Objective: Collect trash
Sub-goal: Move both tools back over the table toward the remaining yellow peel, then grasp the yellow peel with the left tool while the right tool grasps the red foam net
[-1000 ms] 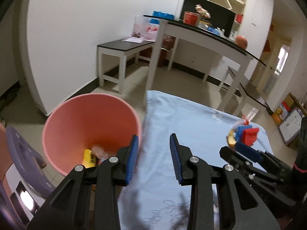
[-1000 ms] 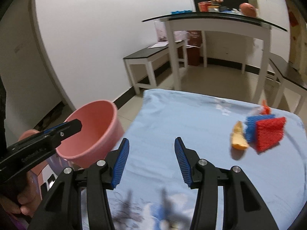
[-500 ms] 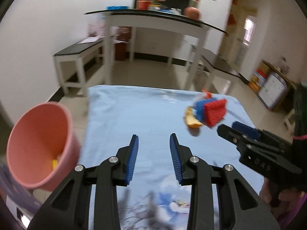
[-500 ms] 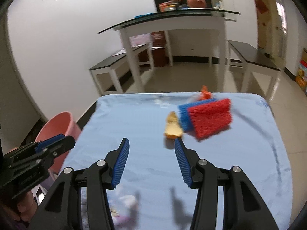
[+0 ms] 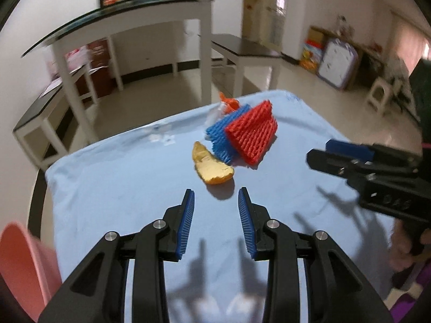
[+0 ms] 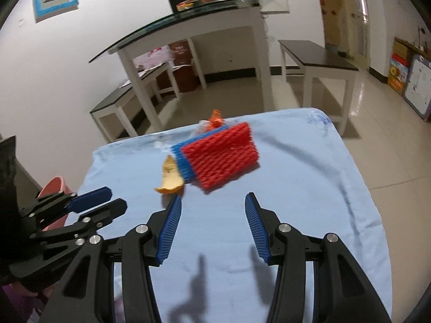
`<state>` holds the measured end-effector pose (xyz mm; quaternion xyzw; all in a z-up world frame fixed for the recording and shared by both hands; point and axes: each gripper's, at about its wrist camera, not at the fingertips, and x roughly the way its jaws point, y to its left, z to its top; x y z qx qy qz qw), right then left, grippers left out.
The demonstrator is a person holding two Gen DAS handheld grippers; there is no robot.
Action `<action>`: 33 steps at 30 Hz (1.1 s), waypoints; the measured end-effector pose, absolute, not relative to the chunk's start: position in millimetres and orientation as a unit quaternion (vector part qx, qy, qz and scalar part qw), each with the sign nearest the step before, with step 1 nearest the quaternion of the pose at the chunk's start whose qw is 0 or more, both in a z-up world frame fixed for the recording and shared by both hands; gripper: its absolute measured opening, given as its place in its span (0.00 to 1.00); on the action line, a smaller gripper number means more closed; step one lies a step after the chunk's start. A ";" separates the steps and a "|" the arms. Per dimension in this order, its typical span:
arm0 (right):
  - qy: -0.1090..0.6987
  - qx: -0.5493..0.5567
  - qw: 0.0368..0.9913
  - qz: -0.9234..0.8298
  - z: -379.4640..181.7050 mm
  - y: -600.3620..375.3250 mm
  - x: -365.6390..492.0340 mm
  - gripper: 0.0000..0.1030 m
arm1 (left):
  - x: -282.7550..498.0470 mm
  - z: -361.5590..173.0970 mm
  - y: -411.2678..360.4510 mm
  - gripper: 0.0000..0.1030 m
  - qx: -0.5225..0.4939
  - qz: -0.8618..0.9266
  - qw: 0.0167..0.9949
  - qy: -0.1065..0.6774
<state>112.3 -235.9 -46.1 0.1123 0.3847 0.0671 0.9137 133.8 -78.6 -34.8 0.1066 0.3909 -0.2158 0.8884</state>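
On the light blue cloth of the table lies a small heap of trash: an orange peel, a blue foam net, a red foam net leaning on it, and an orange-and-clear scrap behind. My left gripper is open, empty, just short of the peel. My right gripper is open and empty in front of the red net; its left pad sits near the peel. A pink bucket stands left of the table.
Beyond the table are a white glass-topped console and dark-topped benches on a tiled floor. Boxes and a board line the right wall. A hand holds the right gripper's handle.
Both grippers swung right, away from the pink bucket, and moved in toward the trash heap. The bucket slid to the left edge. Both jaws stayed open the same width.
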 end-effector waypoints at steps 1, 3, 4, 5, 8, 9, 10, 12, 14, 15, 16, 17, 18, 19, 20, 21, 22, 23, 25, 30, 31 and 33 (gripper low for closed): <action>0.386 0.115 0.913 0.064 -47.8 -238.2 113.6 0.47 | 137.4 -37.7 -81.8 0.33 0.116 -0.218 0.887 0.390; 0.389 0.119 0.912 0.057 -51.7 -243.7 116.9 0.47 | 145.2 -44.9 -92.0 0.33 0.145 -0.228 0.882 0.387; 0.392 0.121 0.911 0.054 -53.7 -246.6 118.8 0.47 | 149.0 -48.9 -98.3 0.33 0.161 -0.233 0.879 0.383; 0.393 0.123 0.910 0.051 -55.7 -248.5 120.1 0.47 | 150.2 -51.6 -101.6 0.33 0.172 -0.235 0.877 0.381; 0.399 0.131 0.906 0.045 -61.5 -255.1 126.1 0.47 | 158.5 -61.8 -114.3 0.33 0.203 -0.244 0.869 0.380; 0.401 0.133 0.905 0.043 -62.7 -256.8 127.8 0.47 | 160.2 -64.3 -117.2 0.33 0.211 -0.247 0.867 0.379; 0.402 0.135 0.905 0.042 -63.9 -258.1 129.4 0.47 | 162.4 -68.4 -121.1 0.33 0.220 -0.251 0.863 0.378; 0.404 0.139 0.903 0.040 -66.2 -260.4 133.7 0.47 | 165.5 -74.1 -125.7 0.33 0.234 -0.253 0.861 0.375; 0.405 0.141 0.902 0.040 -67.5 -260.8 137.3 0.47 | 169.1 -78.3 -127.3 0.33 0.240 -0.252 0.862 0.370; 0.406 0.141 0.902 0.041 -68.1 -260.6 138.9 0.47 | 170.3 -80.5 -127.1 0.33 0.240 -0.250 0.862 0.370; 0.407 0.142 0.901 0.042 -68.7 -259.8 141.3 0.47 | 172.0 -82.3 -125.9 0.33 0.234 -0.251 0.864 0.369; 0.407 0.143 0.901 0.044 -69.2 -259.9 142.9 0.47 | 172.1 -82.3 -123.4 0.30 0.229 -0.252 0.865 0.368; 0.407 0.144 0.901 0.046 -69.5 -258.9 144.9 0.47 | 170.3 -82.7 -122.7 0.20 0.225 -0.251 0.867 0.368; 0.407 0.144 0.901 0.047 -69.4 -258.1 146.5 0.47 | 170.7 -83.6 -121.4 0.19 0.220 -0.252 0.867 0.369; 0.407 0.144 0.901 0.050 -69.1 -256.0 148.7 0.47 | 170.8 -83.9 -118.9 0.17 0.211 -0.252 0.868 0.372; 0.406 0.144 0.901 0.053 -68.5 -253.9 151.0 0.47 | 170.5 -83.3 -116.3 0.14 0.202 -0.252 0.870 0.371; 0.405 0.145 0.901 0.055 -68.0 -252.6 152.7 0.47 | 170.0 -81.9 -114.0 0.13 0.196 -0.253 0.872 0.371; 0.404 0.147 0.901 0.059 -66.7 -249.7 155.5 0.47 | 169.0 -79.9 -111.6 0.05 0.188 -0.253 0.874 0.370; 0.401 0.155 0.901 0.066 -64.2 -244.8 160.7 0.47 | 165.2 -75.4 -107.7 0.04 0.173 -0.251 0.878 0.368; 0.396 0.177 0.898 0.072 -58.5 -234.8 177.7 0.48 | 153.7 -59.7 -87.6 0.04 0.117 -0.241 0.891 0.367; 0.396 0.184 0.897 0.070 -57.1 -233.6 182.3 0.48 | 151.2 -57.2 -84.1 0.04 0.109 -0.238 0.893 0.367; 0.400 0.206 0.891 0.060 -56.1 -232.1 196.3 0.49 | 145.4 -52.6 -75.4 0.04 0.087 -0.234 0.895 0.368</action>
